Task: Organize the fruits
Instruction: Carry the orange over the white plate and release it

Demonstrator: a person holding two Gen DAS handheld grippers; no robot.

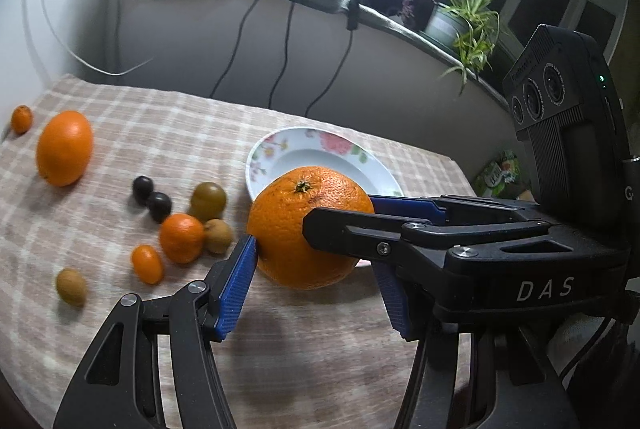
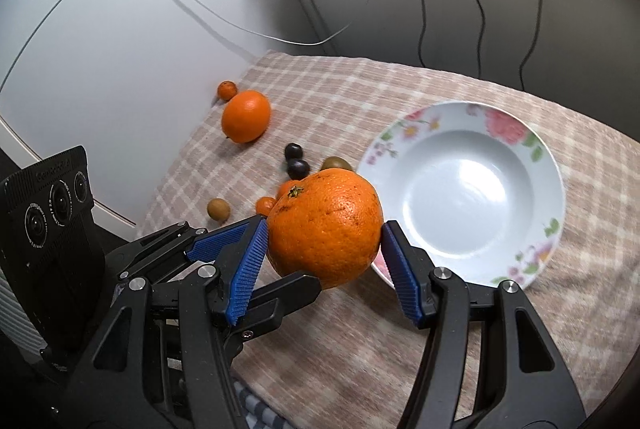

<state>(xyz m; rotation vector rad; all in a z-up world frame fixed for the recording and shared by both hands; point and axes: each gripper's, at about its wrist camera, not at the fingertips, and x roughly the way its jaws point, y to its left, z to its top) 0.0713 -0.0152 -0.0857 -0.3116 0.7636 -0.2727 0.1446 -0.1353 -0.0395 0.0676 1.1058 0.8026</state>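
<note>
A big orange point(image 1: 308, 225) point(image 2: 324, 225) is held between both pairs of blue pads, just left of the floral white plate point(image 1: 372, 165) point(image 2: 540, 229), which is empty. My left gripper point(image 1: 316, 269) closes on it from the sides; its left pad touches the peel, its right pad is hidden behind the other tool. My right gripper point(image 2: 324, 261) also presses the orange, crossing in from the right in the left wrist view. A second orange point(image 1: 64, 148) point(image 2: 246, 115) and several small fruits point(image 1: 182, 237) lie on the checked cloth to the left.
The table has a checked cloth point(image 1: 160, 125) and stands against a white wall. Cables point(image 1: 286, 41) hang behind it. A ledge holds a potted plant point(image 1: 464, 17) and chargers. A small mandarin point(image 1: 21, 119) sits at the far left edge.
</note>
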